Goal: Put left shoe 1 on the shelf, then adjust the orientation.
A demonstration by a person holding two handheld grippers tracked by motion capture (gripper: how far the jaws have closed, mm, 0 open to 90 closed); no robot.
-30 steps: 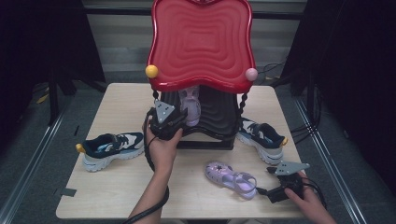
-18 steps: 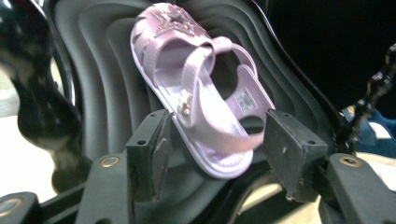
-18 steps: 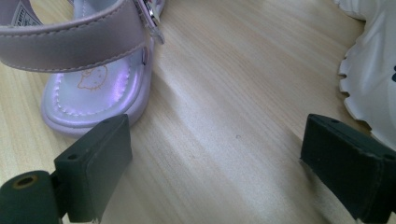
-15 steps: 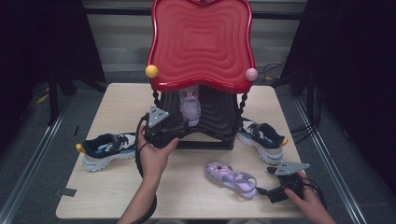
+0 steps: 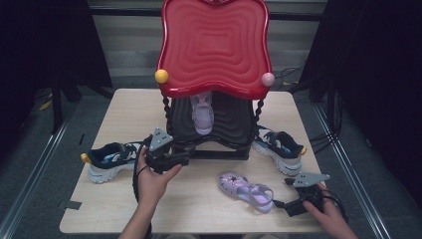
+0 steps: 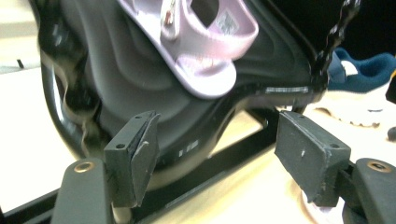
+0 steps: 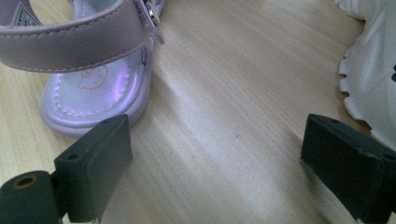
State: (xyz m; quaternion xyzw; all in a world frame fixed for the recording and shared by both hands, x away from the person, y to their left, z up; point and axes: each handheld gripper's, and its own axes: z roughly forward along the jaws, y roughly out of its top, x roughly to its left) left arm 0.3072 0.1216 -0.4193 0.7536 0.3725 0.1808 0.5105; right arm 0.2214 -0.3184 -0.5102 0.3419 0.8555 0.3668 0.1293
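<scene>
So left gripper (image 5: 183,160) has just opened, empty, first sandal (image 6: 196,51) racked beyond its jaws; right gripper (image 7: 219,158), wide and empty, next closes on second sandal (image 7: 93,70) by one jaw.

left gripper (image 5: 181,160) level, jaws just opening, nothing between; right gripper (image 5: 286,206) low at the table edge, jaws wide apart, empty.

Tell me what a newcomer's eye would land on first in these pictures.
The big glossy red wavy top of the shoe rack at the table's far middle stands out first, with a lilac sandal on the shelf under it. A second lilac sandal lies on the table near the right gripper, whose jaws are open. Navy-and-white sneakers sit left and right of the rack.
</scene>
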